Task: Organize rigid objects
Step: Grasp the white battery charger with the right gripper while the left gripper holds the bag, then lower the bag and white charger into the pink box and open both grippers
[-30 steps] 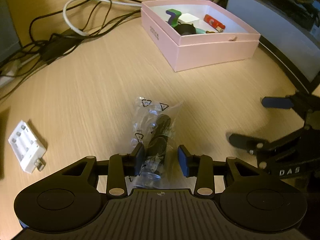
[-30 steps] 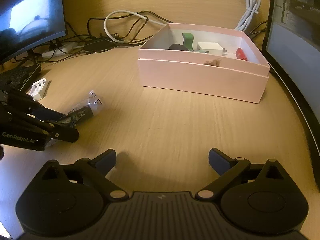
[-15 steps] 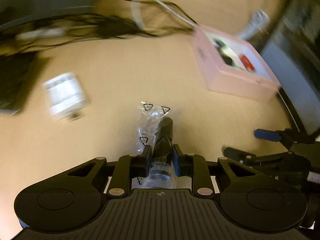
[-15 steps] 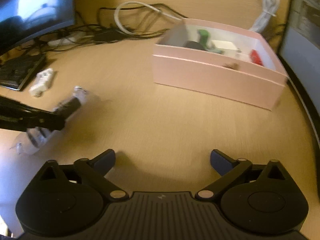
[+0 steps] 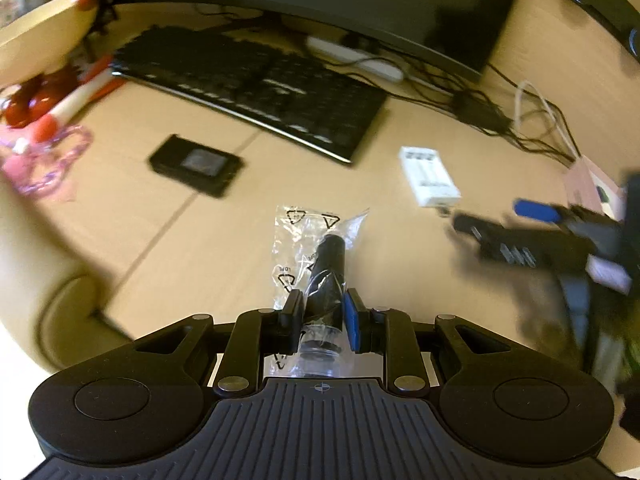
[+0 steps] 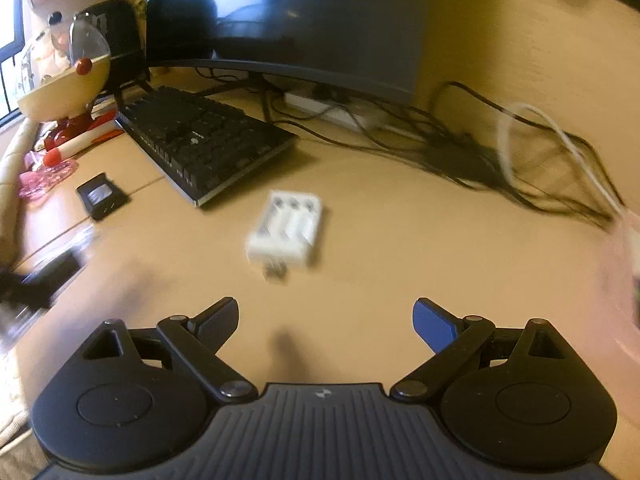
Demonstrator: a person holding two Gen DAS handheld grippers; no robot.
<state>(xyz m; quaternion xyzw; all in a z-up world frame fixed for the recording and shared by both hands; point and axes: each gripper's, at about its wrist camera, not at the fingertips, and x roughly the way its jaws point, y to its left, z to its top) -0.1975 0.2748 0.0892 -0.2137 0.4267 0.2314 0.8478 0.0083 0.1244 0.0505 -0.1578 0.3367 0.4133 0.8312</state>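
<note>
A black cylinder sealed in a clear plastic bag point(image 5: 330, 264) is lifted off the desk, with my left gripper point(image 5: 322, 312) shut on its near end. My right gripper point(image 6: 326, 320) hangs open over bare desk with nothing between its fingers; it also shows blurred at the right of the left wrist view point(image 5: 500, 218). A white battery charger point(image 6: 286, 232) lies on the desk just ahead of the right gripper, and is also in the left wrist view point(image 5: 430, 176). The pink box point(image 5: 580, 180) is only a sliver at the right edge.
A black keyboard point(image 6: 200, 140) lies under a dark monitor at the back. A small black case point(image 5: 196, 164) sits left of the bag. A tangle of cables point(image 6: 480, 152) runs along the back right. A round toy point(image 6: 64, 80) and pink plastic point(image 5: 48, 156) stand at the far left.
My left gripper closed on the bagged cylinder, lifted it and swung left. My right gripper also swung left, so the charger is now ahead of it and the pink box at the edge.
</note>
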